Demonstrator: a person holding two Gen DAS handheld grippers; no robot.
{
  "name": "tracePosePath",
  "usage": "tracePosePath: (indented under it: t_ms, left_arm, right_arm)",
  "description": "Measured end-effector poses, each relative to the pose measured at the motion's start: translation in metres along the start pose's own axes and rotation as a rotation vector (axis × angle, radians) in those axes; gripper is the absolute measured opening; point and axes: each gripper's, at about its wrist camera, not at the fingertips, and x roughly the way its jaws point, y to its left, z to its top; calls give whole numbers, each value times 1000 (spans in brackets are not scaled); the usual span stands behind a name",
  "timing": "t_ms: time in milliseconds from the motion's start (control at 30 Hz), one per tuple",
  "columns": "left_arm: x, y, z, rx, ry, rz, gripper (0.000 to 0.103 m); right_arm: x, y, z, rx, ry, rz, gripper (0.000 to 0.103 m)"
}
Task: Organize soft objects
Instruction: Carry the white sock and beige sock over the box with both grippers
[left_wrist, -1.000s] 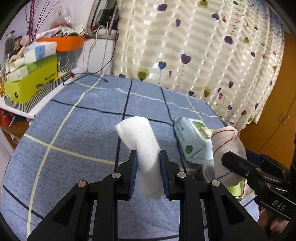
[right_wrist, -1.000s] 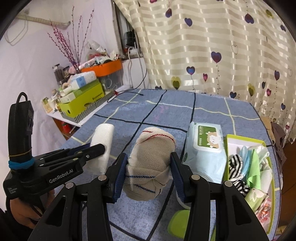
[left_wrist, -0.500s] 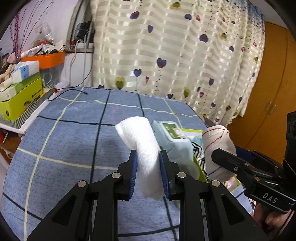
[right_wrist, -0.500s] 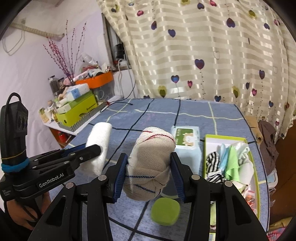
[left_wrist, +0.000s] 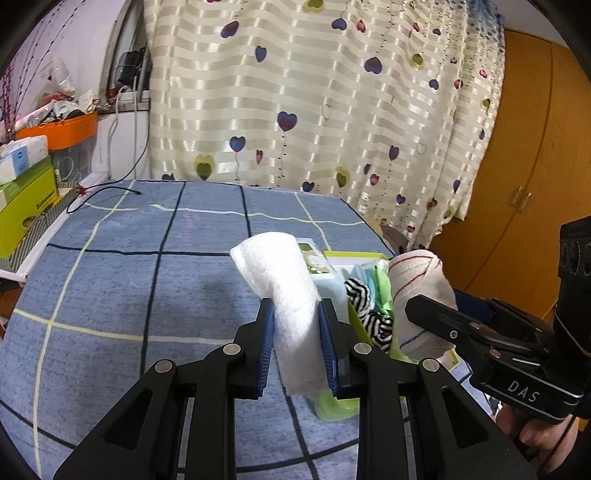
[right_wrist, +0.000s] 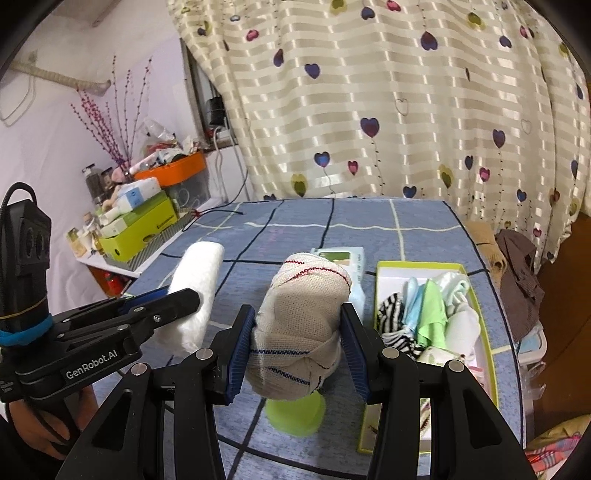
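Left claw (left_wrist: 296, 345) clenched on a white fluffy roll (left_wrist: 286, 291); blue pads press both its sides, and the roll sticks up and forward past the fingertips.

Right claw (right_wrist: 298, 349) clenched on a beige cloth bundle (right_wrist: 301, 317) with red and blue threads; pads squeeze it at the waist.

Both held clear above the blue checked bedspread (left_wrist: 129, 288).

Green box (right_wrist: 417, 266) just right of the right claw, ahead and below; striped, green, blue and white cloth pieces inside.

Wipes pack (right_wrist: 345, 258) lies beyond the bundle, beside the box's left wall.

Small green lid (right_wrist: 295, 413) on the bedspread directly under the right claw.

Heart-print curtain (right_wrist: 369, 110) behind the bed.
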Motion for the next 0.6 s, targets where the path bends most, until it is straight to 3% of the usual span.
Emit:
tracePosePath:
  t_ms: [600]
  left_arm:
    - [21, -40, 0, 56, 37, -71, 25]
  right_arm:
    - [-15, -44, -10, 70, -11, -66, 45]
